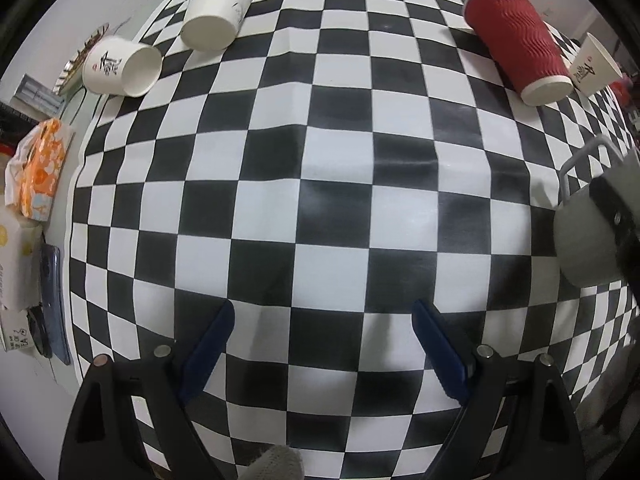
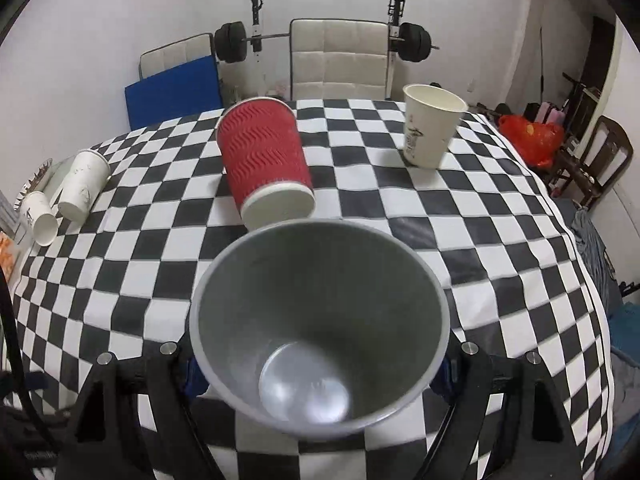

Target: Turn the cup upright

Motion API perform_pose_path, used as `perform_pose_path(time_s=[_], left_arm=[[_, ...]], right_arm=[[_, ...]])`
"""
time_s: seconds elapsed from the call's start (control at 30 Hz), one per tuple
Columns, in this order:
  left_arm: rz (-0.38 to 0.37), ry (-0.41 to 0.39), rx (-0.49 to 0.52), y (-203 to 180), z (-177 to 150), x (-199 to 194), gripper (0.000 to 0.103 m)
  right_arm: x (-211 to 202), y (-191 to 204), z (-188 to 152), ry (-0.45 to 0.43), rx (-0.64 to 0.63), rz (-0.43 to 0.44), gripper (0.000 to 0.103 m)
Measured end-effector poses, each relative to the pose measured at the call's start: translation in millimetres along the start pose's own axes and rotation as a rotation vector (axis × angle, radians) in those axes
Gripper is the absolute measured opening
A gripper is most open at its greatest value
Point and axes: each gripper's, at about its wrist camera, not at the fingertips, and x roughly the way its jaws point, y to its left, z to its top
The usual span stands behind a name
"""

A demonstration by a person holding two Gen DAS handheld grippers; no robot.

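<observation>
My right gripper (image 2: 320, 364) is shut on a grey metal cup (image 2: 320, 320), its open mouth facing the camera; the fingers are mostly hidden behind it. The same cup (image 1: 588, 240) with its handle shows at the right edge of the left wrist view, held above the cloth. My left gripper (image 1: 324, 344) is open and empty over the checkered tablecloth (image 1: 320, 160). A red ribbed cup (image 2: 266, 164) lies on its side just beyond the grey cup; it also shows in the left wrist view (image 1: 516, 40).
A tall white cup (image 1: 218, 8) and a small white cup (image 1: 122, 66) lie on their sides at the far left. Another white cup (image 2: 430, 124) stands upright at the far right. Tissue packs and boxes (image 1: 36, 168) sit off the cloth's left edge. Chairs and a barbell rack (image 2: 340, 56) stand behind.
</observation>
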Motion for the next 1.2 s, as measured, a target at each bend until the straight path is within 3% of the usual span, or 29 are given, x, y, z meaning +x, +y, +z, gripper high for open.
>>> perform_pose_path(time_s=[0.17,0.3,0.6,0.87,1.07,1.2], left_arm=[[-0.004,-0.017,0.025,-7.3,-3.5,-5.9,0.091],[0.016,-0.074,0.030,-9.3,-15.3,-25.6,0.091],[-0.008,-0.213,0.047,-16.0,-30.8,-72.5,0.095],[-0.013,-0.298,0.057,-15.4,-41.5,-113.6,0.095],[-0.033,-0.406,0.040,-26.2,-67.0,-187.1,0.095],[-0.045,-0.471,0.033,-30.3,-88.8,-235.6,0.095]], right_arm=[[-2.2,-1.6,-15.7,0.054,0.029,0.014,0.085],[-11.3,-1.7,-22.1,0.087,0.030,0.019,0.086],[-65.4,-2.5,-23.7,0.057,0.038,-0.017,0.088],[-127.8,-33.5,-27.8,0.120,0.102,-0.121,0.089],[-189.2,-56.4,-23.0,0.157,0.075,-0.149,0.089],[-249.9,-63.4,-13.2,0.103,0.030,-0.155,0.089]])
